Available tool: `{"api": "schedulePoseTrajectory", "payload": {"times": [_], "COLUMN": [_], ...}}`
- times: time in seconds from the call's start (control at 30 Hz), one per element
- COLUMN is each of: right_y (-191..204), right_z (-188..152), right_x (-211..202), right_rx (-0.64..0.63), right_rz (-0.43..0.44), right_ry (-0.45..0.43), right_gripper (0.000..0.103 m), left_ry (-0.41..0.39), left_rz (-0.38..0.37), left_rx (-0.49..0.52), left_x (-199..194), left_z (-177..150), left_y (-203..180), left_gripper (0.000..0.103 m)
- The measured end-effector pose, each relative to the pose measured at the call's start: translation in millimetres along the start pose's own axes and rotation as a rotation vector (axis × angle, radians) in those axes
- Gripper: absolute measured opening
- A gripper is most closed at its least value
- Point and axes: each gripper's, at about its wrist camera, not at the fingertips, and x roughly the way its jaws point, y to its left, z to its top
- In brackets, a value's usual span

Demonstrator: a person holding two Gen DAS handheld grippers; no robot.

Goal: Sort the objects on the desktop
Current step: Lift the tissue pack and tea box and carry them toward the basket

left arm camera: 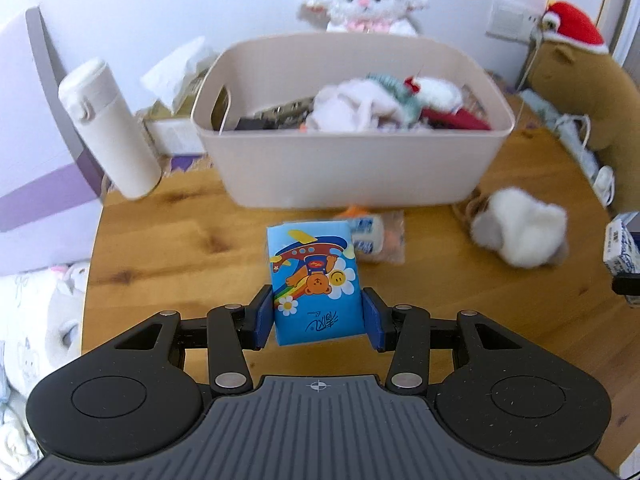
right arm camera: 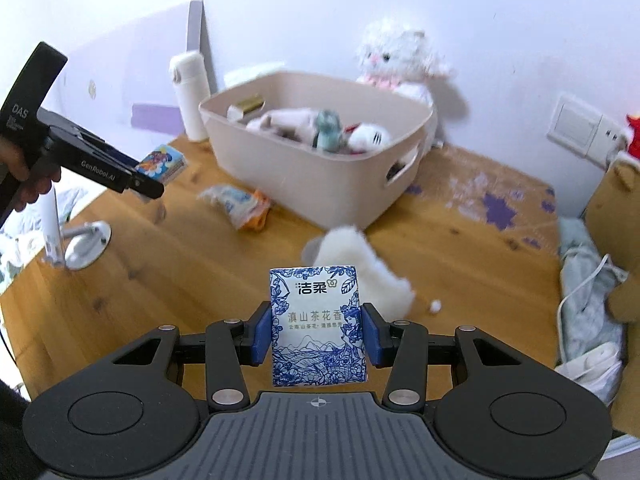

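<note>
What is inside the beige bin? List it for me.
The bin holds a pile of soft things: a pale pink plush, a white plush, a teal piece, something red and a gold-topped box. Whatever lies beneath the pile is covered.

The left gripper [left arm camera: 318, 316] clamps a blue cartoon tissue pack [left arm camera: 314, 280] between its fingers [left arm camera: 262, 316] above the wooden tabletop [left arm camera: 192, 236], facing a beige bin [left arm camera: 352, 168] of soft toys.
</note>
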Motion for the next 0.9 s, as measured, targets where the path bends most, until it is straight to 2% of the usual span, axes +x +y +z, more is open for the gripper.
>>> {"api": "schedulePoseTrajectory", "payload": {"times": [0.2, 0.37, 0.9], "right_y": [-3.9, -9.7, -24.4], "right_z": [27.0, 55.5, 134.2], "right_x": [-14.4, -18.6, 1.7], "right_rx": [-0.030, -0.062, -0.126], "right_rz": [-0.024, -0.034, -0.065], "right_ry": [-0.103, -0.155, -0.255], "right_gripper": [0.044, 0.044, 0.044], "left_ry": [-0.064, -0.118, -0.234], "left_rz": [-0.018, -0.018, 0.006], "left_rx": [0.021, 0.054, 0.106], "left_x": [-14.3, -24.3, -18.4], "left_z": [20.5, 41.0, 114.5], "left_y": [-1.2, -0.9, 4.3], "left_gripper": [0.046, 0.046, 0.046]}}
